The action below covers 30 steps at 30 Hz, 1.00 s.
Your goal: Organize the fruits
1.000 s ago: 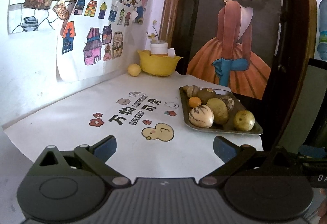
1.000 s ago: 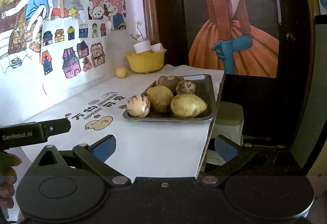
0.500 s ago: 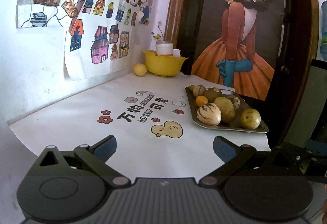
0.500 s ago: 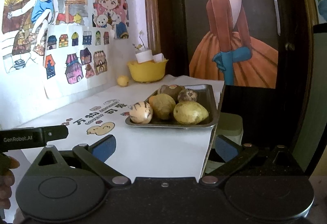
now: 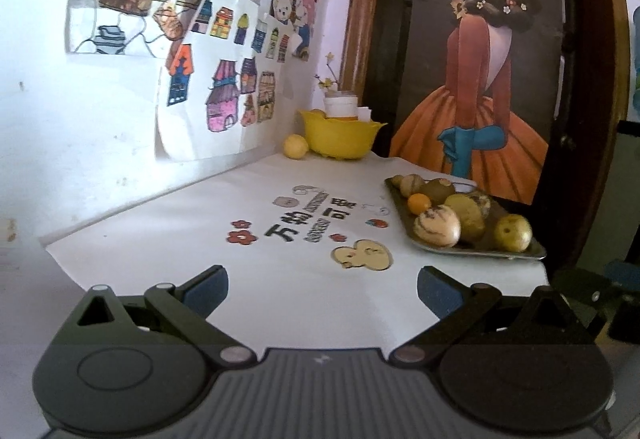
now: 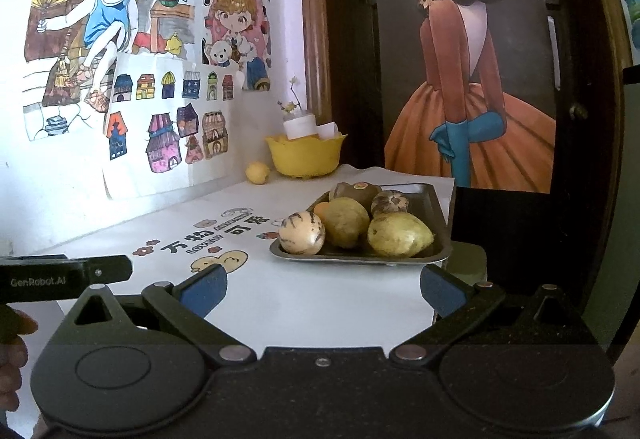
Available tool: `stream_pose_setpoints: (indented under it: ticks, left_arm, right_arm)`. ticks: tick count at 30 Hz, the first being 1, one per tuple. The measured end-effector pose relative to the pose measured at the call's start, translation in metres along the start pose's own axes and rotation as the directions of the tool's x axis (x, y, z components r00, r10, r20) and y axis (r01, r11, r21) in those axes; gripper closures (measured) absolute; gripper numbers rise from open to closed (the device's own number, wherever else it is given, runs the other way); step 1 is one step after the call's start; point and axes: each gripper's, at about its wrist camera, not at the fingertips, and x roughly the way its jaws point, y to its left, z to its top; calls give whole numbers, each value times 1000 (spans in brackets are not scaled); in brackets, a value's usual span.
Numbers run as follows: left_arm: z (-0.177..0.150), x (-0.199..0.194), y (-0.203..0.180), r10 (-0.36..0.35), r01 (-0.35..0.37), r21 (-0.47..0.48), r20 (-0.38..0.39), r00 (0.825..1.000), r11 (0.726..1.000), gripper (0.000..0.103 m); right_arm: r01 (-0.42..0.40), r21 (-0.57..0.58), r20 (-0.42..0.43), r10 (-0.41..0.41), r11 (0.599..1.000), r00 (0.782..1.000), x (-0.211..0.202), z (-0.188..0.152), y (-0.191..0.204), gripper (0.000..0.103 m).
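A metal tray [image 5: 476,251] [image 6: 432,199] at the table's right edge holds several fruits: a striped pale melon [image 5: 436,227] [image 6: 301,232], yellow-green mangoes [image 6: 398,235], a small orange [image 5: 419,203] and brown fruits. A yellow bowl [image 5: 340,135] [image 6: 305,155] stands in the far corner with a lemon [image 5: 296,147] [image 6: 257,173] beside it. My left gripper [image 5: 322,285] is open above the near table, well short of the tray. My right gripper [image 6: 323,285] is open too, just in front of the tray, holding nothing.
A white cloth [image 5: 200,231] with printed characters and a duck covers the table. Drawings hang on the left wall. A dark door with a poster of a girl [image 5: 480,79] stands behind. The left gripper's body [image 6: 64,275] and a hand show at the left of the right wrist view.
Both views have pulled back and tilted up a little; the tray sits lower and further right in the left wrist view. Both grippers stay open and empty.
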Motion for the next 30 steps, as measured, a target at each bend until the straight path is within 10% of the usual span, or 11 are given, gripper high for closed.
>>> stream_pose_setpoints:
  ticks: [30]
  left_arm:
    - [-14, -2, 19, -14, 15, -6, 11, 1000, 1000, 0]
  right_arm:
    - [26, -39, 14, -25, 999, 1000, 3, -15, 19, 1]
